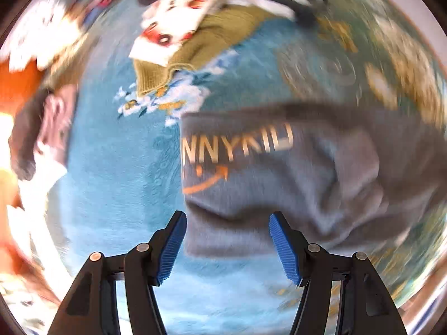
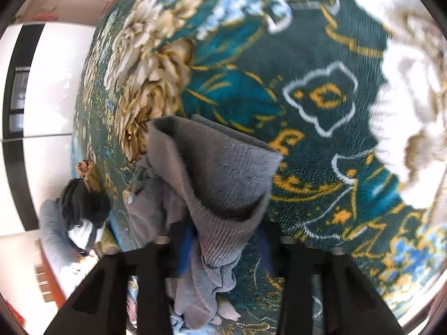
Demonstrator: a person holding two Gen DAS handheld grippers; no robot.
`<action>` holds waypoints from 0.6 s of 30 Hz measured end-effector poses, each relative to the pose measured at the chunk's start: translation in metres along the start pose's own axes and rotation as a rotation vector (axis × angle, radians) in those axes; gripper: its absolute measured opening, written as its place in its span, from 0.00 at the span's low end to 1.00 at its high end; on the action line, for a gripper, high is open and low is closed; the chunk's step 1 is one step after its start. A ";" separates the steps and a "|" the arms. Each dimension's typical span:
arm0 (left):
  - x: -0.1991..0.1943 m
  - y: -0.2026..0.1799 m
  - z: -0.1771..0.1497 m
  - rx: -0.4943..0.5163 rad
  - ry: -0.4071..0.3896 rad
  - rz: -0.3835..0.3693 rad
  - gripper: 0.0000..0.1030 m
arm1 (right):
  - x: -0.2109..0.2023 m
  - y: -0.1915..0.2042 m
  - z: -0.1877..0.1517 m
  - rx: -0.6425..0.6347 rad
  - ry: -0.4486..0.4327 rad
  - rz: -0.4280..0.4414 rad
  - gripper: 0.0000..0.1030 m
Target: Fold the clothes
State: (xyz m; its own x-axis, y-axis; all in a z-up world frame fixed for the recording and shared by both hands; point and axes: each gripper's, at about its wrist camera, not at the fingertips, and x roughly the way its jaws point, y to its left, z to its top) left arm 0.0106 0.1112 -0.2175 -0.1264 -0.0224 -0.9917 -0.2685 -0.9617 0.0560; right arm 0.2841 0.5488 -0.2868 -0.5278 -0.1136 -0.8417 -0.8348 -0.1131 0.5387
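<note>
Left tool: jaws spread wide, blue pads bare, nothing between them; it hangs above the near edge of the grey sweatshirt, which lies on the blue floral carpet with its printed lettering facing up. View blurred, so contact with the cloth cannot be told. Right tool: a ribbed grey cuff or hem of the same garment rises between its fingers, which stand apart; whether they pinch it cannot be told, the pads sit in shadow behind the fabric. Judgement: the right side seems to lift one end clear of the carpet so it can be laid over, while the left is opened ready to take the near edge. Farther off in the left view, an olive knit garment with a white patterned piece on it lies on the carpet, probably set aside
</note>
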 end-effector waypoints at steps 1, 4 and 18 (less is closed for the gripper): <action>0.001 0.002 0.005 -0.026 -0.008 -0.040 0.64 | -0.009 0.015 -0.005 -0.050 -0.026 -0.020 0.23; 0.021 -0.018 0.016 0.015 0.024 -0.127 0.64 | -0.036 0.071 -0.027 -0.225 -0.107 -0.059 0.22; 0.025 0.141 -0.042 -0.140 0.070 -0.088 0.64 | 0.026 0.303 -0.309 -1.188 -0.082 -0.130 0.22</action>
State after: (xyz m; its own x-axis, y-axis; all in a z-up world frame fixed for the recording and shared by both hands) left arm 0.0096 -0.0359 -0.2397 -0.0399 0.0495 -0.9980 -0.1389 -0.9893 -0.0435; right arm 0.0660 0.2065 -0.1342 -0.4948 0.0248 -0.8687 -0.2388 -0.9650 0.1085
